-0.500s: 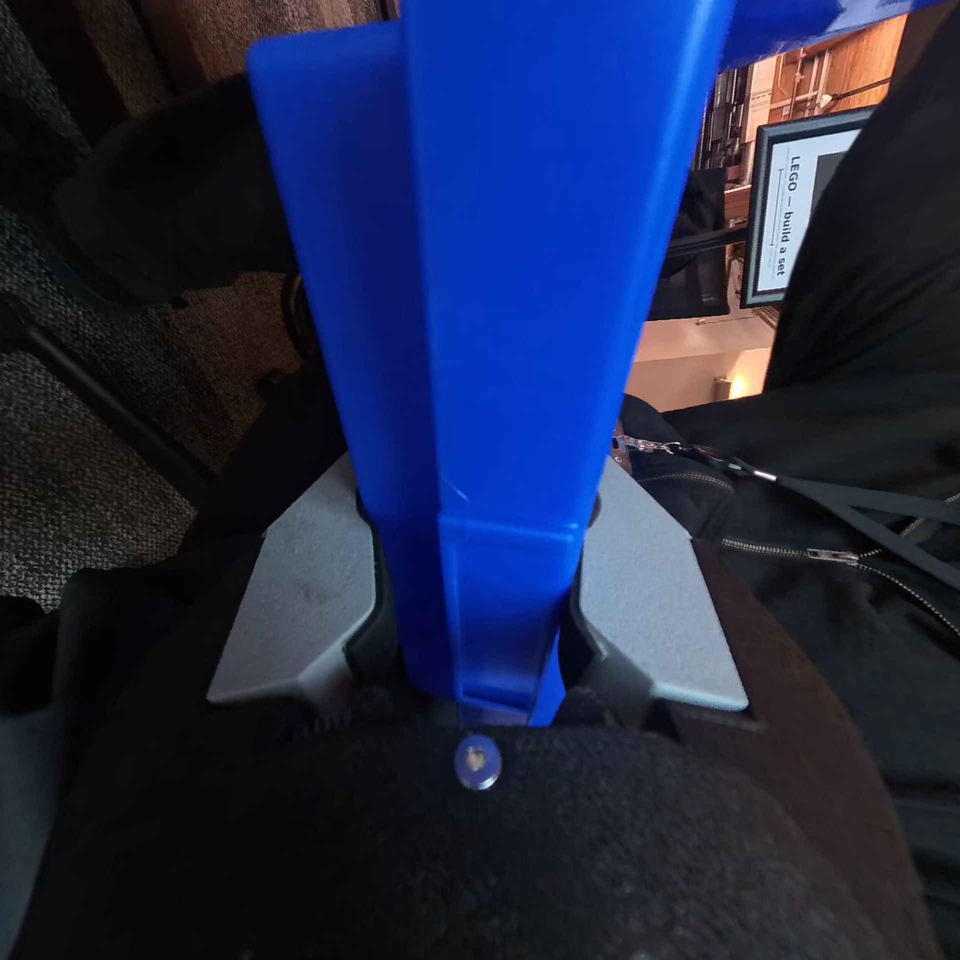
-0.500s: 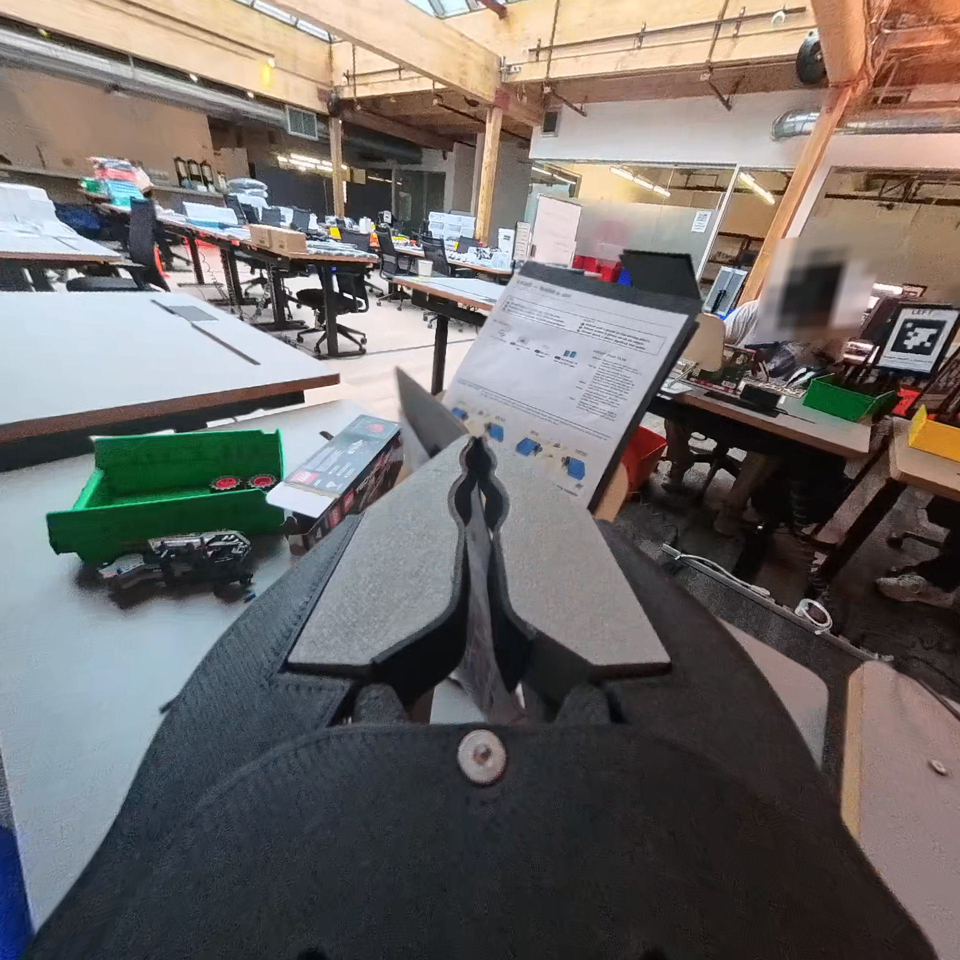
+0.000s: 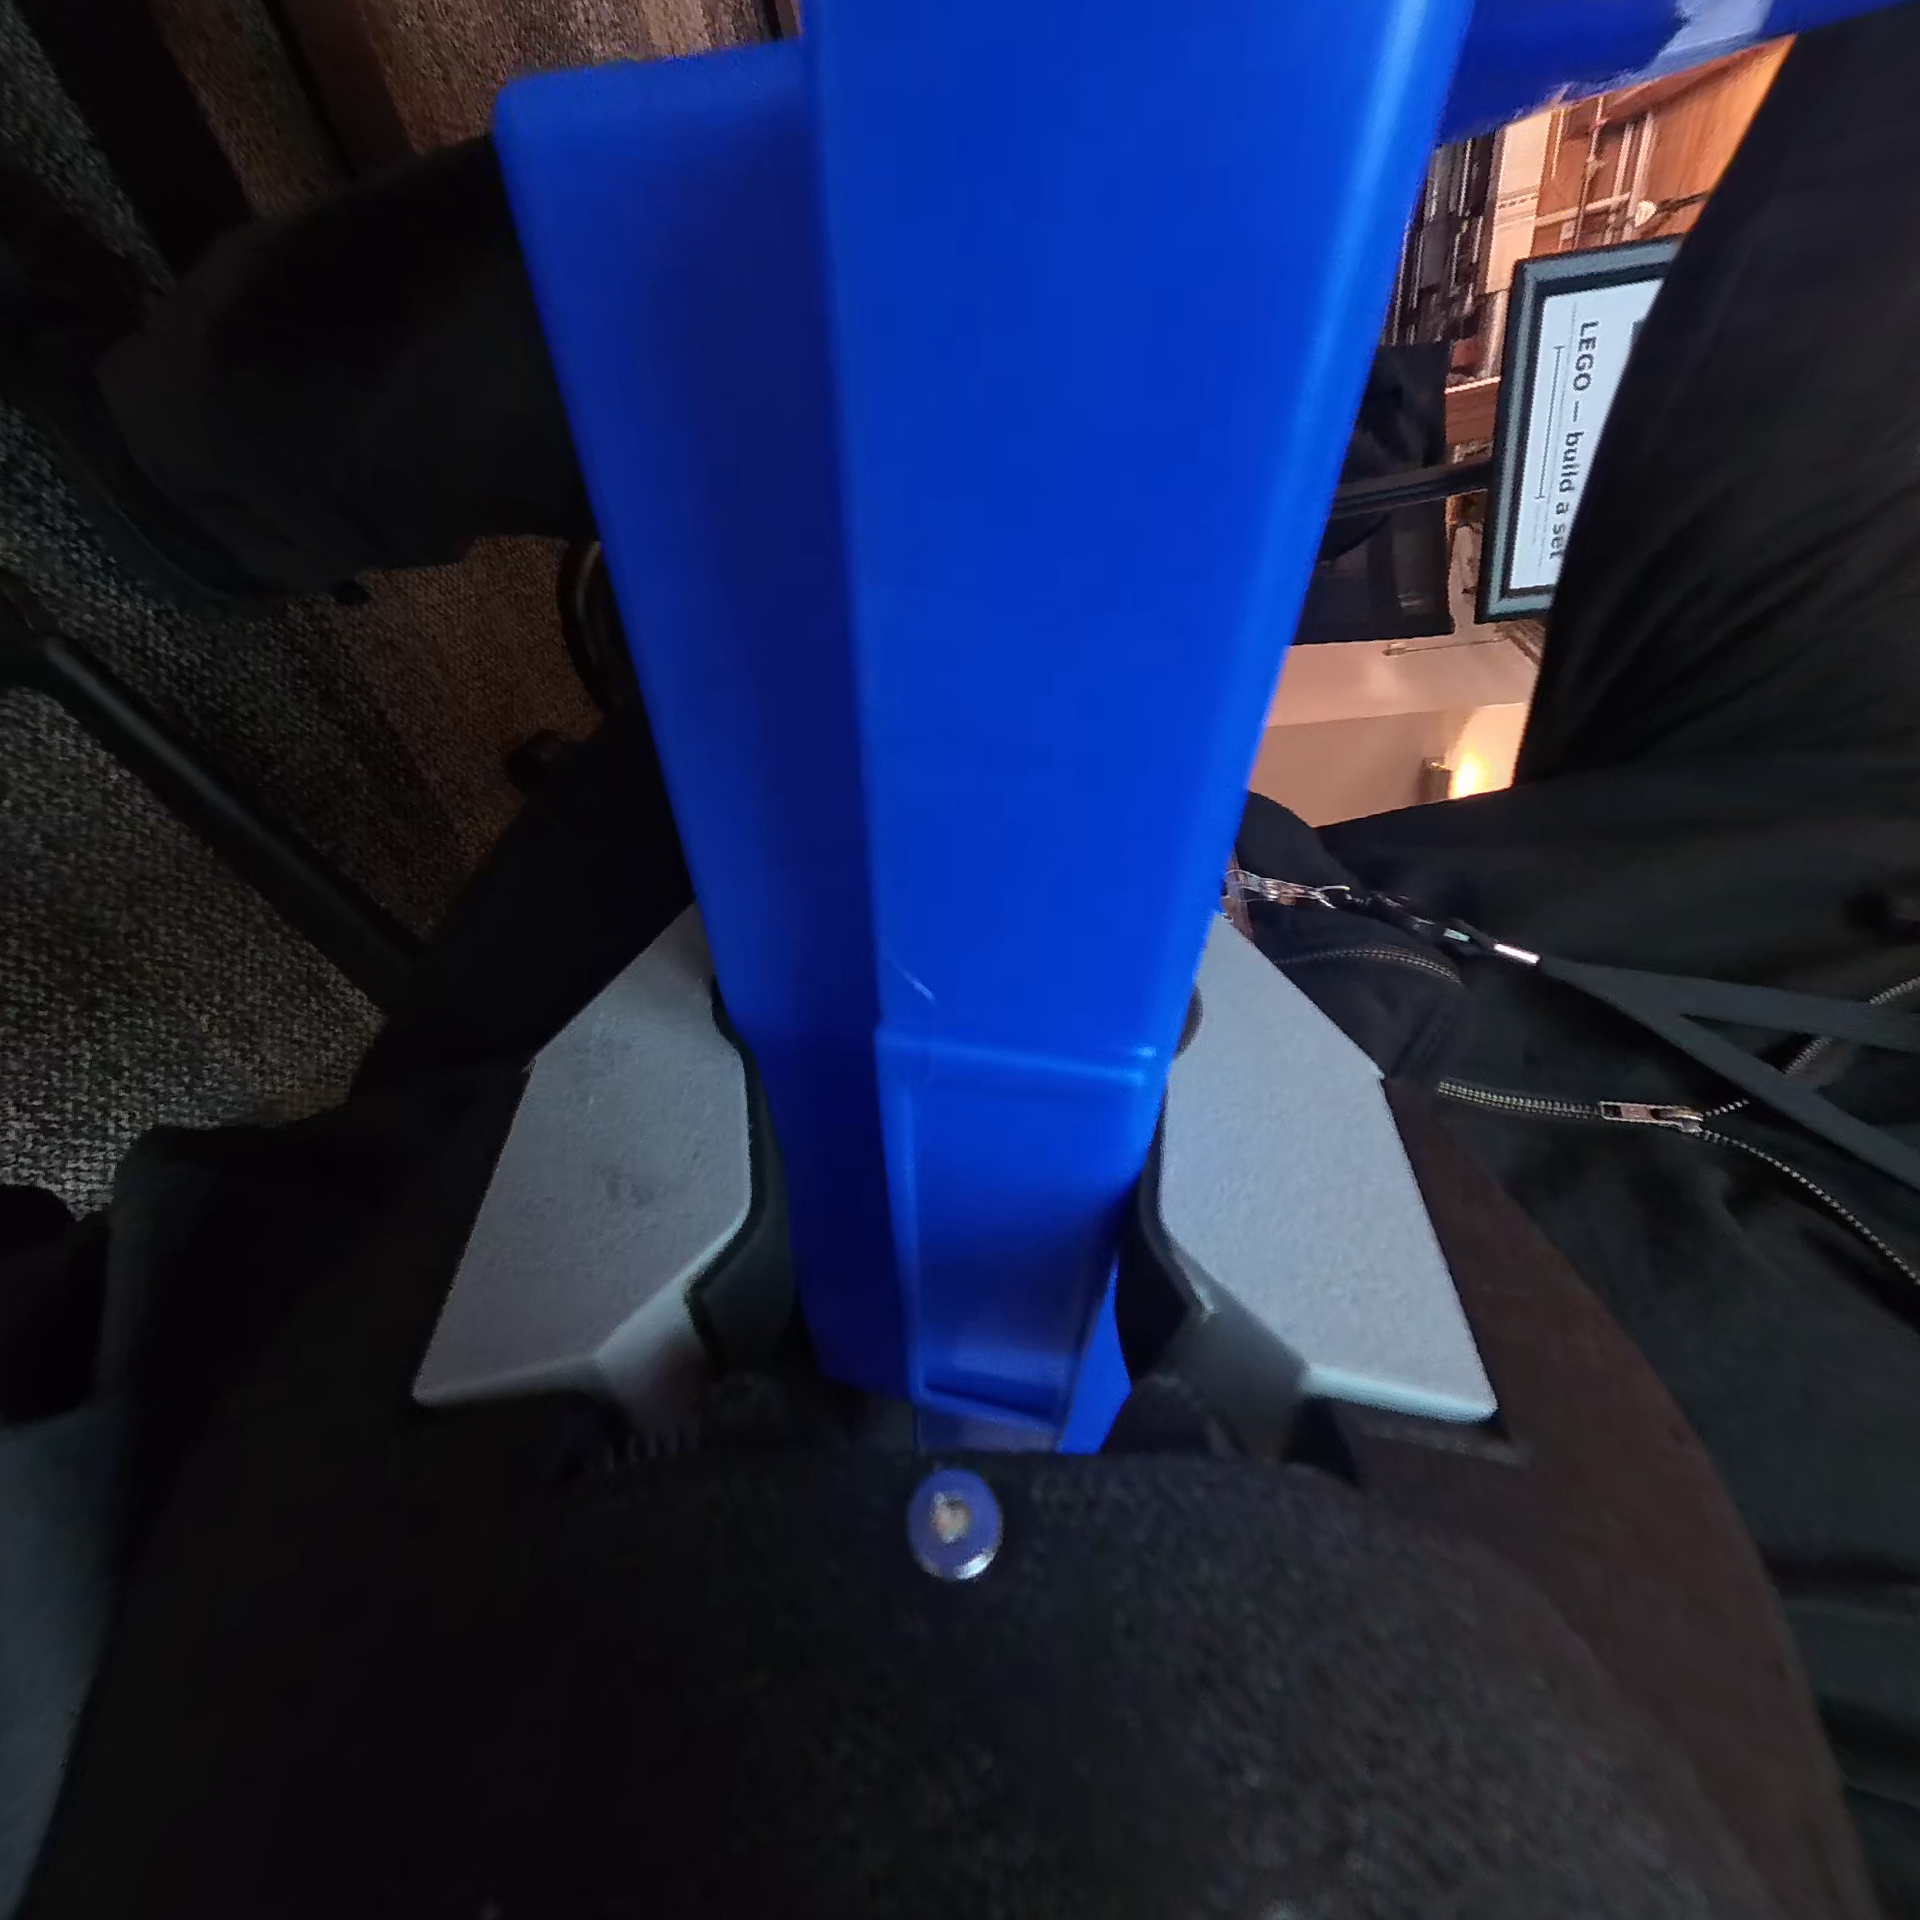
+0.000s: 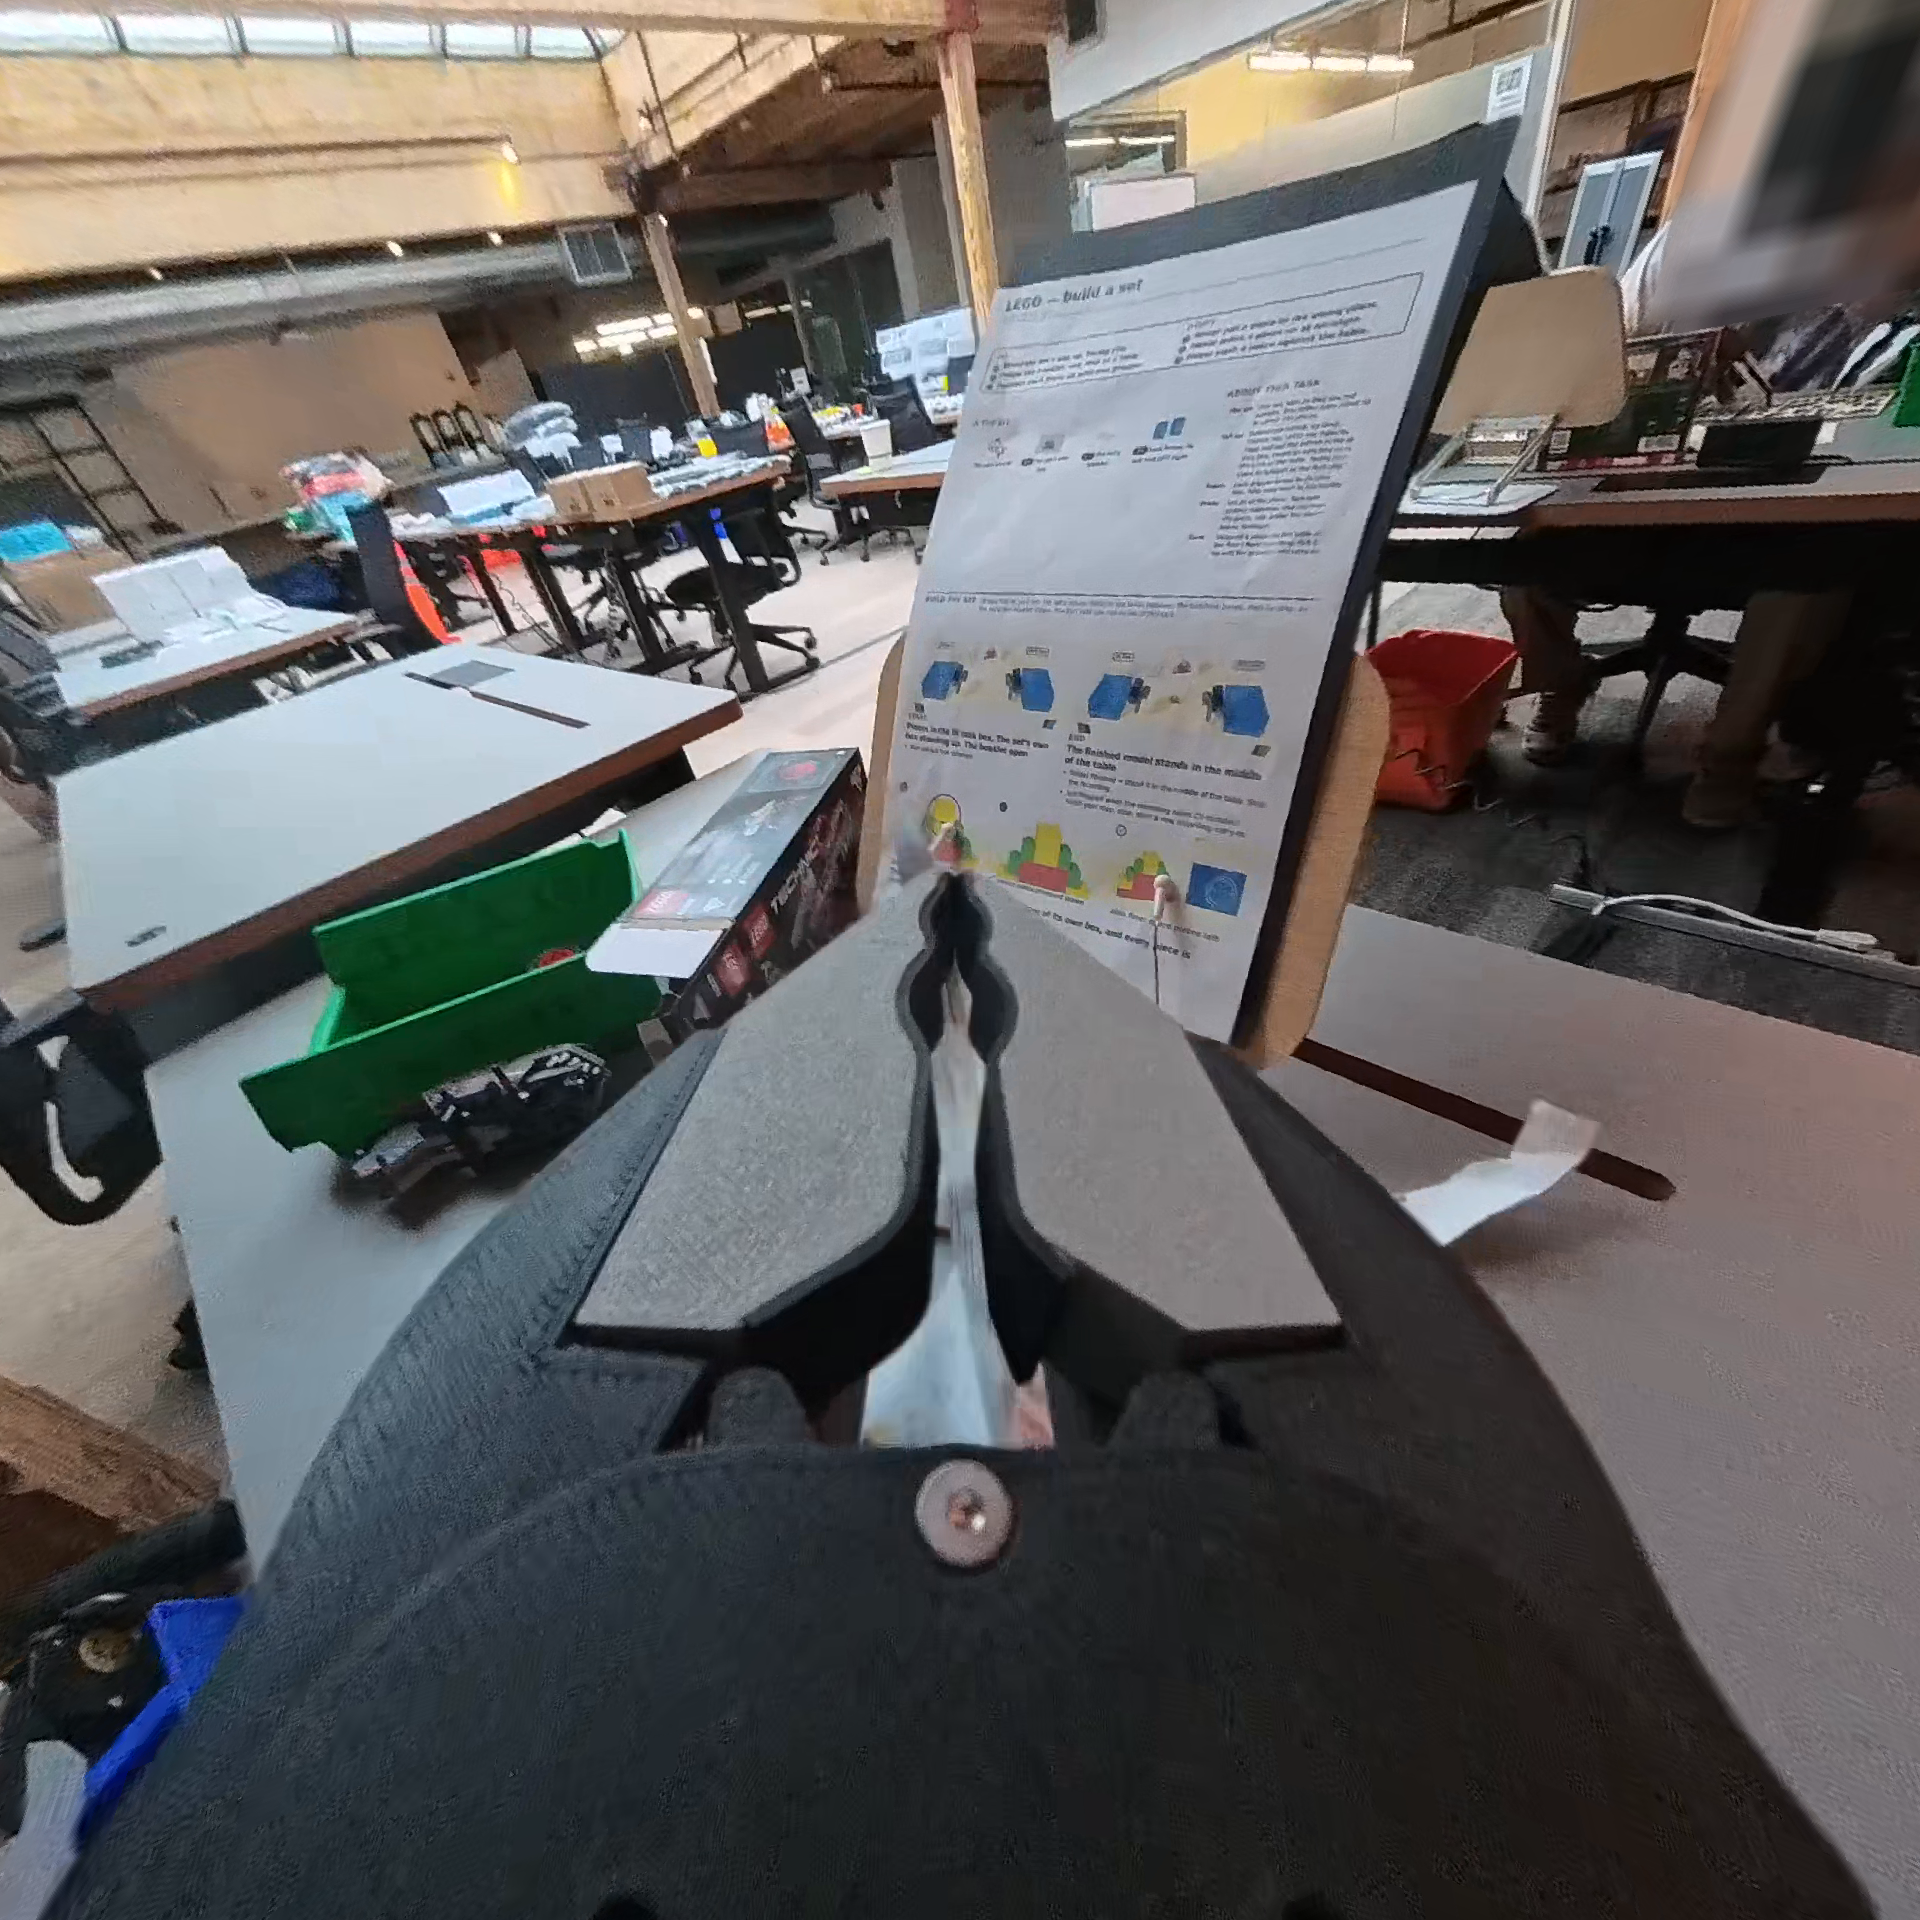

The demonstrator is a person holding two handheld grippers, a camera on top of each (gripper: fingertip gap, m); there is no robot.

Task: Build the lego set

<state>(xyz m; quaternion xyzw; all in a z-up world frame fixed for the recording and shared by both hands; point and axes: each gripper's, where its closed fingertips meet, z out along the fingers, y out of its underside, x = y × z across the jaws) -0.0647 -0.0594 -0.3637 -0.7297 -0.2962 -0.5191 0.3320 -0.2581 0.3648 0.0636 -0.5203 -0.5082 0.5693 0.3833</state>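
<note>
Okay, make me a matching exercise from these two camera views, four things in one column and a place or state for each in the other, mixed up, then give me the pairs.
Things:
1. blue bin
2. green bin
3. boxed set
4. instruction board

Places or states:
A. propped upright at the far table edge
B. clamped in the left hand-held gripper
C. lying on the table between the green bin and the board
D. on the table, with a dark part-built model just in front

Pairs: 1-B, 2-D, 3-C, 4-A
</note>
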